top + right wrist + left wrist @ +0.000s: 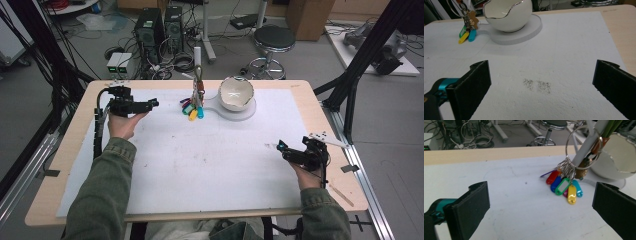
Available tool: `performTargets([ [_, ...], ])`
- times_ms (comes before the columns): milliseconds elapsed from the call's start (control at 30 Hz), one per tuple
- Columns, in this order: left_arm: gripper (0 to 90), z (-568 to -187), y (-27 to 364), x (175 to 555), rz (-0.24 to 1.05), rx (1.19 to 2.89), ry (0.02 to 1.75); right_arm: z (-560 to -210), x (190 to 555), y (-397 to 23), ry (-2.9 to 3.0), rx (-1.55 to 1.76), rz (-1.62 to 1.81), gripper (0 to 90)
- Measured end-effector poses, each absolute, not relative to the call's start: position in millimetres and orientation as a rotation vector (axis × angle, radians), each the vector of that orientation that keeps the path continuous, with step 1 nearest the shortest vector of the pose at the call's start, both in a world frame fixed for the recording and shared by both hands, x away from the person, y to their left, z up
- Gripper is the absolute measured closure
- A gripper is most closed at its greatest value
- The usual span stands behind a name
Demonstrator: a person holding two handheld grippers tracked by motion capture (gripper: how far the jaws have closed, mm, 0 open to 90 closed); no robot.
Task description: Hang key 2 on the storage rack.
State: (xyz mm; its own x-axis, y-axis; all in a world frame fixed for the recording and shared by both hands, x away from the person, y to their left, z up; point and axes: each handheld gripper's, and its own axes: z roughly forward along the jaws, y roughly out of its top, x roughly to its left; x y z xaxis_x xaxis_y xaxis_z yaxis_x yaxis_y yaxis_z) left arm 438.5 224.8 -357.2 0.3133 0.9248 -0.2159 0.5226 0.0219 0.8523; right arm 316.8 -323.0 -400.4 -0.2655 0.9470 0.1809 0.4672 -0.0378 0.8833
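Cluttered lab floor behind white-topped counter (210, 165). Left tongs (156, 103) released, upper left. Key bunch (566, 185) hangs on peg, upper centre: light, floppy, jingly; pinch the tags or ring. Right tongs (280, 145) released, lower right.

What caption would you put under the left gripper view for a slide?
Open left gripper faces a ring of coloured key tags hanging on a white post beside a white bowl.

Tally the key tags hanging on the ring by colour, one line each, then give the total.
Red key tag: 1
Blue key tag: 1
Green key tag: 1
Yellow key tag: 1
Teal key tag: 1
Magenta key tag, mostly hidden: 1
Total: 6
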Motion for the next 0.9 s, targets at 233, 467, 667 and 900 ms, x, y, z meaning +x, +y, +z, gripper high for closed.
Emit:
performTargets([
  [233,1.6,-370,240,428,0.530,1.614,1.376,-400,317,-323,1.745,1.494,1.262,0.9],
  [467,1.6,-377,251,413,0.545,1.588,1.365,-401,318,-322,1.744,1.495,1.251,0.9],
  [667,1.6,-381,256,398,0.583,1.573,1.352,-402,318,-322,1.747,1.502,1.257,0.9],
  [900,1.6,-381,260,379,0.625,1.560,1.315,-402,318,-322,1.746,1.504,1.256,0.9],
])
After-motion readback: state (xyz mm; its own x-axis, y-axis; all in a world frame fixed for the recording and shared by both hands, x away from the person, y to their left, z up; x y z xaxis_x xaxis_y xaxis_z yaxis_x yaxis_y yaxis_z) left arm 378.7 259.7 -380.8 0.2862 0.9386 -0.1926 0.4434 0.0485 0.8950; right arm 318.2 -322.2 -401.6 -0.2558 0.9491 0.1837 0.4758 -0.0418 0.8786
